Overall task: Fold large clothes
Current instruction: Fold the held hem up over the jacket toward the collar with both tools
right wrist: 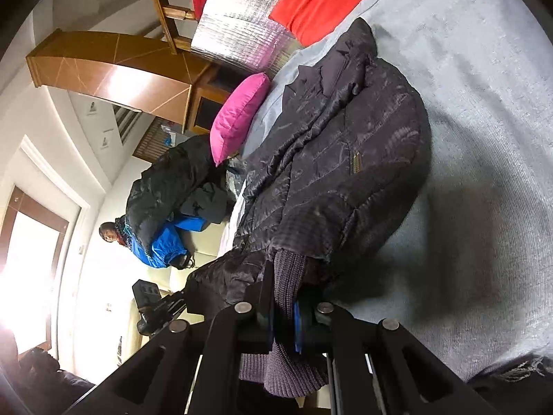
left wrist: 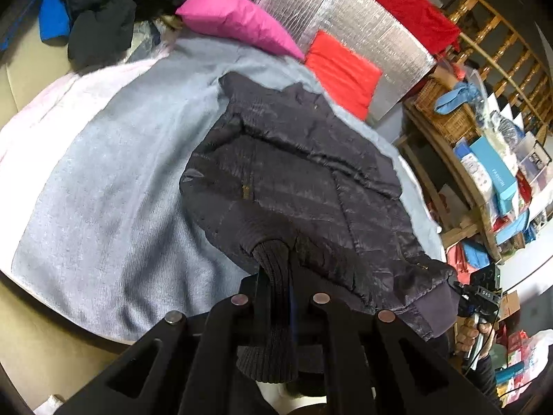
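A dark quilted puffer jacket (left wrist: 293, 169) lies spread on a grey-blue blanket (left wrist: 103, 190); it also shows in the right wrist view (right wrist: 342, 173). My left gripper (left wrist: 276, 276) is shut on a ribbed knit cuff (left wrist: 273, 263) of the jacket, which hangs back between the fingers. My right gripper (right wrist: 283, 297) is shut on another ribbed knit cuff (right wrist: 288, 276) at the jacket's near edge. The right gripper and the hand holding it also show at the lower right of the left wrist view (left wrist: 480, 297).
A pink cushion (left wrist: 235, 20), a red cushion (left wrist: 342, 72) and a silver foil mat (left wrist: 345, 24) lie at the far end of the blanket. Dark and blue coats (left wrist: 100, 17) are piled at the far left. Cluttered wooden shelves (left wrist: 484, 159) stand to the right. A person (right wrist: 110, 233) sits beyond the coats.
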The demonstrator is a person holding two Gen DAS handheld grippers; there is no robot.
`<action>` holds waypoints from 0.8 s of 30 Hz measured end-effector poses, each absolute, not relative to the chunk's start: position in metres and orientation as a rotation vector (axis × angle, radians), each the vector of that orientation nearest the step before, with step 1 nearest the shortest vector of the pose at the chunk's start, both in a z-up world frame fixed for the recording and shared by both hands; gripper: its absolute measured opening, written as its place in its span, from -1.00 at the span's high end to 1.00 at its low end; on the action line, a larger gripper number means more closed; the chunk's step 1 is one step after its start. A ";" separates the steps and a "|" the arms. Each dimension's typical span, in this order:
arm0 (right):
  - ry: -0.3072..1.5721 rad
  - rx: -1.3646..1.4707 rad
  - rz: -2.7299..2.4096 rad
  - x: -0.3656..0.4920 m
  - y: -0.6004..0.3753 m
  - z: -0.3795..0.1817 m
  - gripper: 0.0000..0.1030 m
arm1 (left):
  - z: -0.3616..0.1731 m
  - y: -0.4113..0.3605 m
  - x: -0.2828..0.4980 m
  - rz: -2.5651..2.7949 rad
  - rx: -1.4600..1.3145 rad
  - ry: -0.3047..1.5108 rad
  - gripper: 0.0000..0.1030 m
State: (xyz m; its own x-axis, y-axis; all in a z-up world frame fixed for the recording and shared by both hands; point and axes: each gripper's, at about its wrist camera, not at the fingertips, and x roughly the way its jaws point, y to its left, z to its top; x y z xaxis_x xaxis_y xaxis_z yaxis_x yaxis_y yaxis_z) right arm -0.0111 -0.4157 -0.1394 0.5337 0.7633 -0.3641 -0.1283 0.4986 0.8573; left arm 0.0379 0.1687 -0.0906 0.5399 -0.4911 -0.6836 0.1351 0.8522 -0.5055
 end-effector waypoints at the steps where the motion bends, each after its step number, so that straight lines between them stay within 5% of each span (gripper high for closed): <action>1: 0.848 0.896 0.621 -0.010 -0.416 -0.143 0.84 | -0.094 0.168 0.040 -0.381 -0.415 0.948 0.85; 24: 0.664 0.910 0.737 0.051 -0.415 -0.089 0.84 | -0.019 0.166 0.092 -0.482 -0.403 0.743 0.84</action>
